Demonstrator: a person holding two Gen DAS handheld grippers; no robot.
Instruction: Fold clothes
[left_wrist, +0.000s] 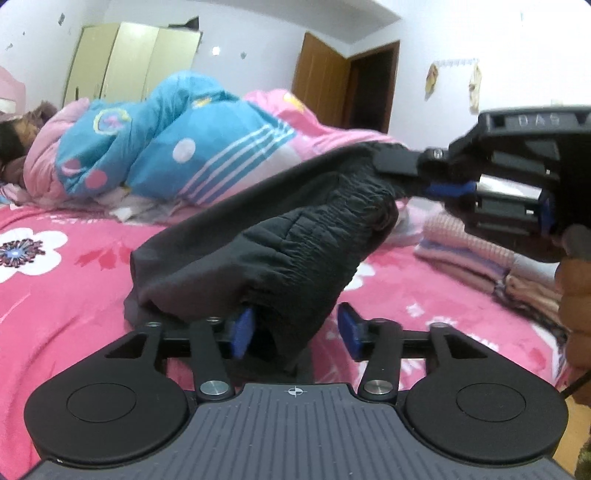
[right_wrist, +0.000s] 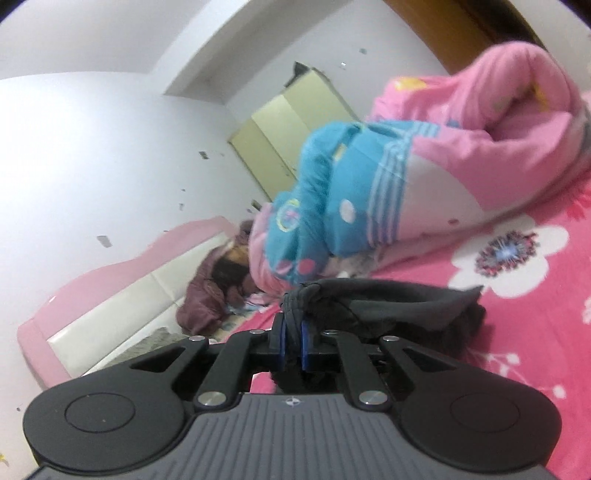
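Dark garment (left_wrist: 295, 236) hangs above the pink floral bed (left_wrist: 74, 229), long axis running from lower centre to upper right of the left view. Right gripper (right_wrist: 291, 341) pinches its gathered elastic band, jaws narrow. Left gripper (left_wrist: 295, 332) stands half-wide, cloth between the pads, apparently unclamped. Fabric thin, matte, wrinkled.

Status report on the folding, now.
Right gripper shut on black garment waistband. Left gripper open, garment between the pads. Quilt behind, clear.
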